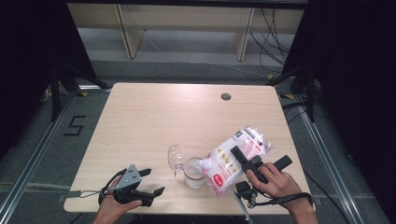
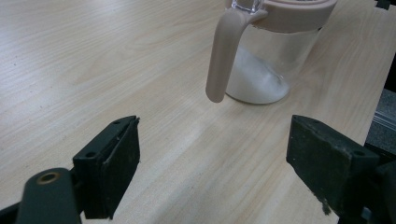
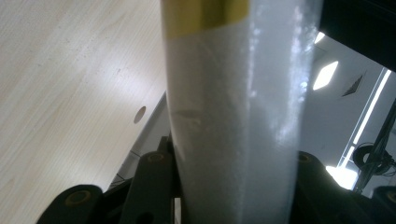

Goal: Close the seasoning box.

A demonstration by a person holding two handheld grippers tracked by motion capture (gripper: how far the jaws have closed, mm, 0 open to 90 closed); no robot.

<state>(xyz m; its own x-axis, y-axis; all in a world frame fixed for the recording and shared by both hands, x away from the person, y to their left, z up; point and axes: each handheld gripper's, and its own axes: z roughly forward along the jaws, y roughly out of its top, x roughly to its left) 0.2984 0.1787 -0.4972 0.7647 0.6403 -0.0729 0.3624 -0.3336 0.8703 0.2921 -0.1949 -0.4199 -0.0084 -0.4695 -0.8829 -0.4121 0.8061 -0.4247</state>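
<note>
A plastic bag of white powder (image 1: 223, 164), printed red and white, hangs tilted with its lower end over a clear jar (image 1: 194, 173) near the table's front edge. My right gripper (image 1: 237, 155) is shut on the bag's middle. The bag (image 3: 233, 116) stands between the jaws in the right gripper view. The jar (image 2: 268, 56) has a beige rim and a beige curved handle (image 2: 223, 56), and a heap of white powder (image 2: 256, 83) lies inside. Its clear lid (image 1: 175, 157) stands flipped open to the left. My left gripper (image 1: 156, 181) rests open at the front left, short of the jar, with nothing between its jaws (image 2: 215, 154).
The wooden table (image 1: 154, 121) has a round cable hole (image 1: 226, 96) at the back right. The table's front edge runs just under both hands. Wooden furniture legs and cables stand on the floor behind the table.
</note>
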